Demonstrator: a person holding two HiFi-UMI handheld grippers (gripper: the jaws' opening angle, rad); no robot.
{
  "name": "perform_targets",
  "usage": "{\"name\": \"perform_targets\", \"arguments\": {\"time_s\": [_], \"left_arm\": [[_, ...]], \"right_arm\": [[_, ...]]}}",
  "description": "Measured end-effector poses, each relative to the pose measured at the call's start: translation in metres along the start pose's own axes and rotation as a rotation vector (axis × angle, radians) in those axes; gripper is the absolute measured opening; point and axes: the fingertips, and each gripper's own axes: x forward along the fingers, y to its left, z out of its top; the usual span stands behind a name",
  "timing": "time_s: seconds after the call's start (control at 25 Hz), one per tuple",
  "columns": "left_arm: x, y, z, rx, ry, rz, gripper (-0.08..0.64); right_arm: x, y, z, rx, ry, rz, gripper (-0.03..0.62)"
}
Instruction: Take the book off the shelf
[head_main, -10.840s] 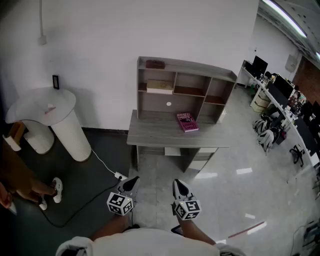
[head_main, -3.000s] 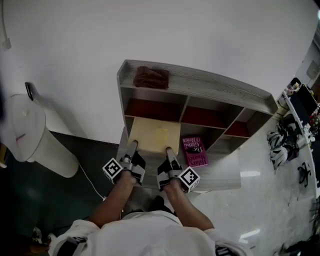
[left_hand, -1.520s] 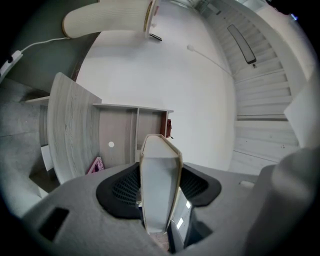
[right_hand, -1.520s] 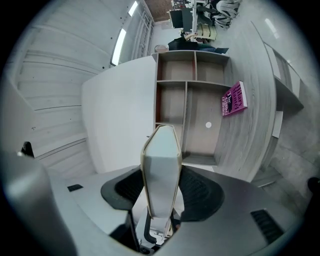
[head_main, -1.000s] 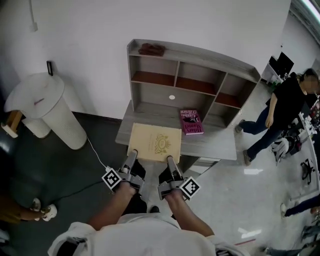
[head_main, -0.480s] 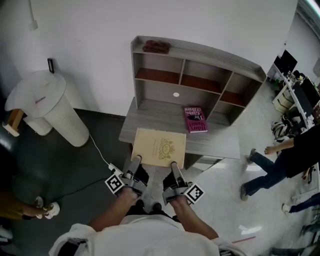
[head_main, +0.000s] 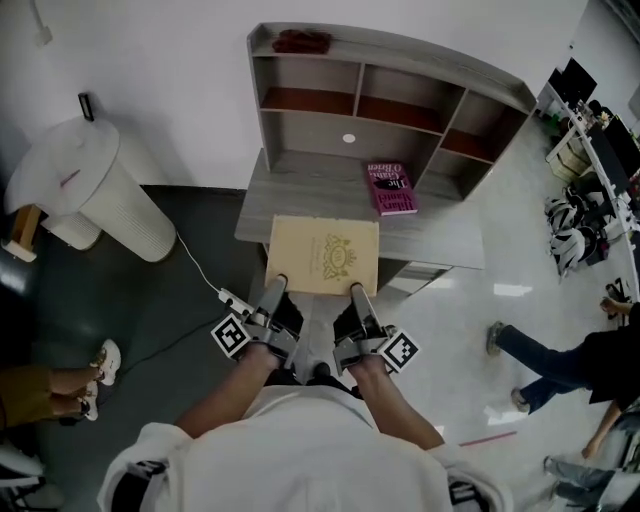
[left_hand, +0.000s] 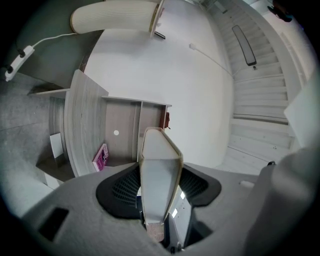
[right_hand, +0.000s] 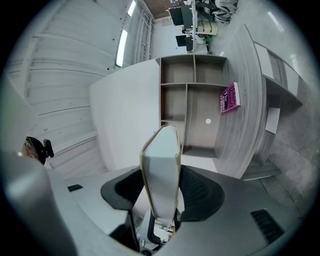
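A tan hardcover book (head_main: 324, 254) with a gold emblem lies flat between both grippers, held over the front edge of the grey desk (head_main: 450, 245). My left gripper (head_main: 274, 291) is shut on its near left edge, and my right gripper (head_main: 357, 294) is shut on its near right edge. In the left gripper view the book (left_hand: 159, 172) stands edge-on between the jaws; the right gripper view shows the book (right_hand: 161, 175) the same way. The grey shelf unit (head_main: 400, 55) stands behind on the desk, its cubbies empty.
A magenta book (head_main: 391, 187) lies on the desk under the shelf. A dark red cloth (head_main: 300, 41) rests on the shelf top. A white ribbed cylinder stand (head_main: 90, 195) stands left, with a cable and power strip (head_main: 232, 298) on the floor. A person (head_main: 575, 360) walks at right.
The book and both grippers have drawn back from the shelf toward the person, now over the desk's front edge. The passer-by has moved to the lower right.
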Motion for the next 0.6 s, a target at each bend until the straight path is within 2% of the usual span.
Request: {"name": "perform_targets", "arguments": {"time_s": [0.12,0.36,0.6], "left_arm": [[0.005,-0.002,0.004,-0.001,0.007,-0.002,0.23],[-0.002,0.006,-0.01,-0.006,0.026,-0.01,0.23],[0.026,-0.003,0.016,-0.037,0.031,0.004,0.23]], "right_arm": [[0.005,0.001,-0.001,0.002,0.004,-0.003,0.224],[-0.009,-0.006,0.004,0.005,-0.001,-0.005,0.224],[0.028,0.005,0.007,0.004,0.012,-0.024,0.224]]}}
